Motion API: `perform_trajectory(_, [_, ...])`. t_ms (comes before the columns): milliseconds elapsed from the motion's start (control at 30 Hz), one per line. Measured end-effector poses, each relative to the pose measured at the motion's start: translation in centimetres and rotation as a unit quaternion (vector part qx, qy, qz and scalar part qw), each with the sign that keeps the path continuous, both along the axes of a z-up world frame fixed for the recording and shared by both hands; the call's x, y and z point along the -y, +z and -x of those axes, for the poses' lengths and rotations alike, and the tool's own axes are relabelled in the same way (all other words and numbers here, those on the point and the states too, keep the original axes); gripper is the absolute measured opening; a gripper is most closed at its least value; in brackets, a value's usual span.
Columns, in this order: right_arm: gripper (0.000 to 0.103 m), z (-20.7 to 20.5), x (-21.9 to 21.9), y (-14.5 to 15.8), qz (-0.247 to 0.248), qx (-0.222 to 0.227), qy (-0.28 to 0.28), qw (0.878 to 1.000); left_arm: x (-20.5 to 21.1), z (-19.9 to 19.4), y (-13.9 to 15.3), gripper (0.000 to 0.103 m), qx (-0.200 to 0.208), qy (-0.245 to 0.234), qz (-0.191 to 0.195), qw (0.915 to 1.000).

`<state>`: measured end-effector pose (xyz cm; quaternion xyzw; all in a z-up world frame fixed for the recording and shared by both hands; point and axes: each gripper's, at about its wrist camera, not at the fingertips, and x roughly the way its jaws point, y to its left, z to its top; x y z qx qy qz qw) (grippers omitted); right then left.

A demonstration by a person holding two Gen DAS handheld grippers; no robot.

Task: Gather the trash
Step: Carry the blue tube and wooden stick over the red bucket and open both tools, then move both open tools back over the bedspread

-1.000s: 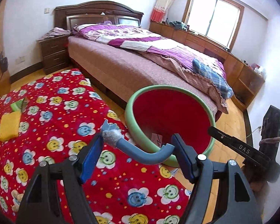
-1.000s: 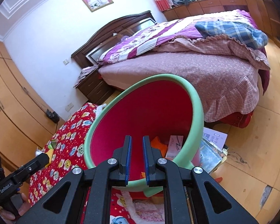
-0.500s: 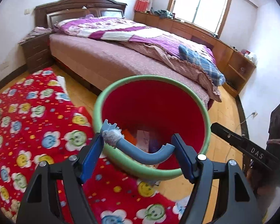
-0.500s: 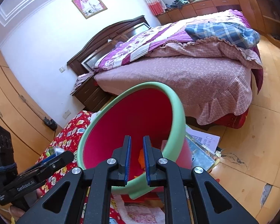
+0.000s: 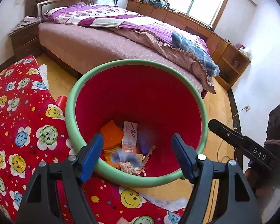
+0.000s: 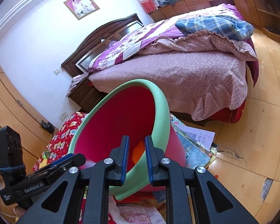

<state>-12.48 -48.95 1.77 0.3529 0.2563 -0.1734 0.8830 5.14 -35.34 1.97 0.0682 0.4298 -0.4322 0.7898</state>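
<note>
Hovering over the bin (image 5: 136, 100), your left gripper (image 5: 137, 148) gapes empty; a blurred blue tube (image 5: 125, 157) sits below among the trash. Your right gripper (image 6: 136, 157) has just been opening, its jaws astride the bin's near rim.

— What do we look like from our own cameras?

— Our left gripper (image 5: 137, 145) has matte black angular arms with triangular cut-outs, blue pads (image 5: 92, 154) inside each finger, and silver screw heads at the pivots.

— And our right gripper (image 6: 136, 155)?

— Same build: black arms, blue pads, four silver screws across the linkage.

— Any markings?

— Seen from the left wrist, the right one's black side bar reads "DAS" in white. From the right wrist, the left one's bar reads "GenRobot.AI", and a dark blue band wraps the black block behind it.
</note>
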Motion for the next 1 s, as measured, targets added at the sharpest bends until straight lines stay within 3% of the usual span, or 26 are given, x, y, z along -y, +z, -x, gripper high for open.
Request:
perform_trajectory(433, [0.031,-0.1,-0.4,0.1,0.001,-0.006,0.006,1.000,-1.8,0.7,0.8,0.080,-0.004,0.013,-0.003,0.9999])
perform_trajectory(533, [0.041,-0.3,-0.8,0.3,0.001,-0.008,0.008,1.000,-2.8,0.6,0.8,0.080,-0.011,0.027,-0.009,0.9995])
perform_trajectory(933, [0.043,-1.3,-3.4,2.1,0.022,-0.011,0.038,0.999,-8.9,-0.8,2.1,0.080,-0.020,0.100,0.011,0.9947])
perform_trajectory(1000, [0.055,-1.5,-3.8,2.4,0.026,-0.012,0.042,0.999,-10.2,-1.0,2.4,0.080,-0.018,0.113,0.013,0.9933])
